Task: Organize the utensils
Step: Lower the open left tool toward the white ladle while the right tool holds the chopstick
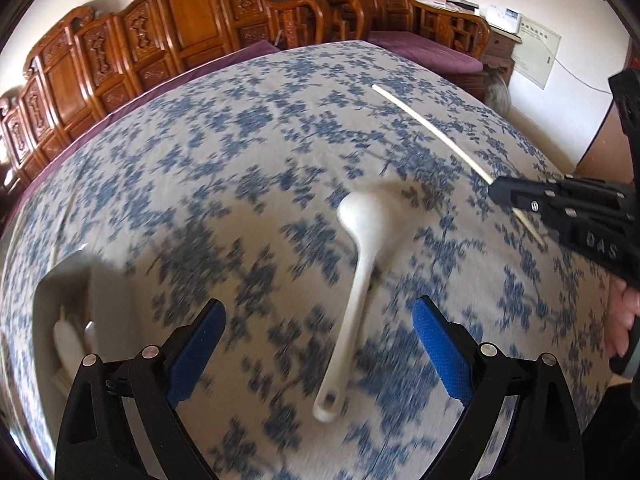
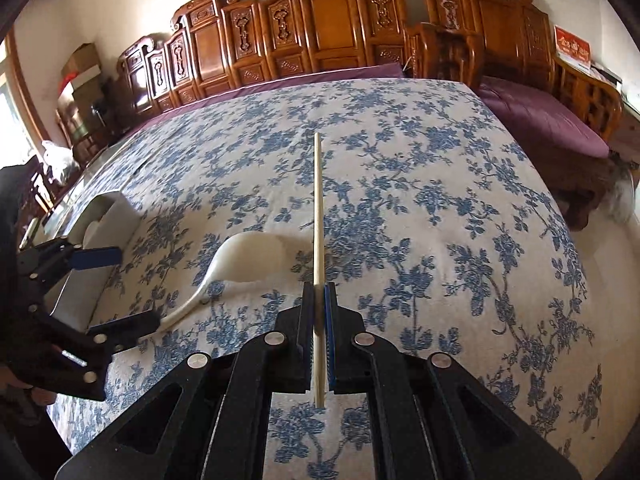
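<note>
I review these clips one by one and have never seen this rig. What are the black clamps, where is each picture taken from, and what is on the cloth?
No robot here: a person holds a two-finger clamp in each hand, with a fisheye camera on each looking along its jaws. The left-hand view shows the left gripper with jaws open over a white spoon lying on the blue-flowered cloth. The right-hand view shows the right gripper shut on a single chopstick, pointing forward. A white holder stands at the left; what is inside it is too blurred to tell.
</note>
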Demonstrator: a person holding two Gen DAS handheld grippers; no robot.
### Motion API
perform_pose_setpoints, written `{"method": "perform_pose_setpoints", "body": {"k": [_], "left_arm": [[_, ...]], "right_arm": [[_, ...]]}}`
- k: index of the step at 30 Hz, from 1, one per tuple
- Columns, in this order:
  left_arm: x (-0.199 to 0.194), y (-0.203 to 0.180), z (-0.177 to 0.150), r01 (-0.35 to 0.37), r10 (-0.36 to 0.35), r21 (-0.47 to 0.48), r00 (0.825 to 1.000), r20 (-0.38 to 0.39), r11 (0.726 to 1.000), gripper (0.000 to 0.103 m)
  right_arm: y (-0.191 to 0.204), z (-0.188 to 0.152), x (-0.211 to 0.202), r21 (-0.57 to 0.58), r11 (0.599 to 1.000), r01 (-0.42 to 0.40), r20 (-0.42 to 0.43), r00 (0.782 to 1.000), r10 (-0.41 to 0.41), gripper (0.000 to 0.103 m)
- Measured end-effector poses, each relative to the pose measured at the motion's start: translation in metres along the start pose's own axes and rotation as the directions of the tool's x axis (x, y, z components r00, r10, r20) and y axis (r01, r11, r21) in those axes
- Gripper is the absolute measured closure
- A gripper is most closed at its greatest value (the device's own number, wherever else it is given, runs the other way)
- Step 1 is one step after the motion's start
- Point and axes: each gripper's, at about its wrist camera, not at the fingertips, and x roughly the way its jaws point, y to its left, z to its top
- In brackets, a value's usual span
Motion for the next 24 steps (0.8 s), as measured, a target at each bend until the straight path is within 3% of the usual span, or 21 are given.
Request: {"method": "perform_pose_setpoints", "body": {"k": [10,15,18,24], "left_arm": [[0.042,-0.01,0.021,0.036,-0.036,0.005,0.996,-0.086,0.999,0.05],[0.047,-0.009,0.025,0.048,-0.049,-0.011,0.995,-0.083,0.999,0.067],[0.047,-0.011,0.027,0.055,-0.056,-0.01,0.995,-0.083,0.998,0.093],[0.035,-0.012,0.026,0.051,-0.051,0.011,0.996,-0.069,0.999,0.1]], "right_arm": [[0.003,0.0,0.003,-0.001,1.0,-0.019,-0.008,1.0,0.019,0.097],[0.006,0.001,0.003,-0.003,1.0,-0.026,-0.007,1.0,0.026,0.097],[0.007,0.0,0.002,0.003,1.0,-0.029,-0.008,1.0,0.029,0.097],[0.014,0.002,0.002,-0.011,1.0,-0.024,0.0,1.0,0.024,0.097]]}}
